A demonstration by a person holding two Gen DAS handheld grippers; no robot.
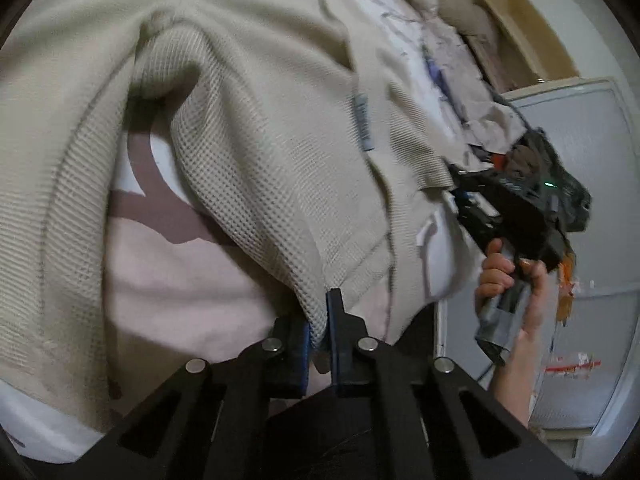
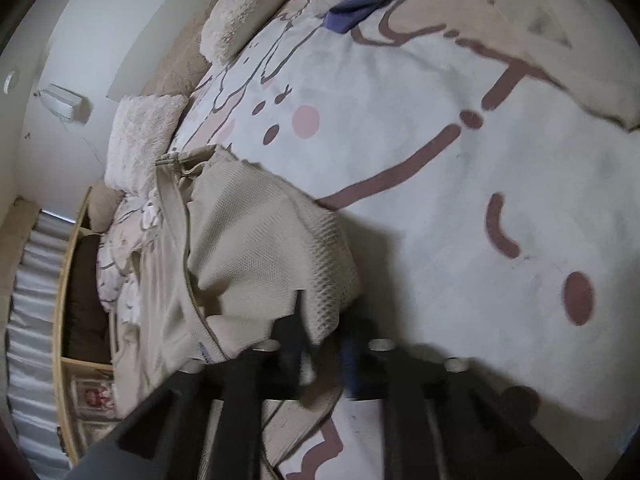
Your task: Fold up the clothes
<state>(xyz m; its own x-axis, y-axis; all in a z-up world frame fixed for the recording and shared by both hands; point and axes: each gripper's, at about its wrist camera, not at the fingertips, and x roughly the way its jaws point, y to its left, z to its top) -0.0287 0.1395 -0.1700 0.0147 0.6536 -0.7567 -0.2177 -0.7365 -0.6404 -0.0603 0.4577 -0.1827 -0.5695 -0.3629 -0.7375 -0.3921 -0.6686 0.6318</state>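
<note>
Left gripper (image 1: 319, 332) clenched on beige waffle garment (image 1: 256, 128) — right gripper (image 2: 320, 354) likewise grasping it, over patterned bed cover (image 2: 440, 208).

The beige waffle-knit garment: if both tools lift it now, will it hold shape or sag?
Probably sag: the garment already drapes in loose folds from the left tool. It looks light for its size, as a small pinch holds up a ridge. The textured weave likely resists slipping between the right tool pads too.
</note>
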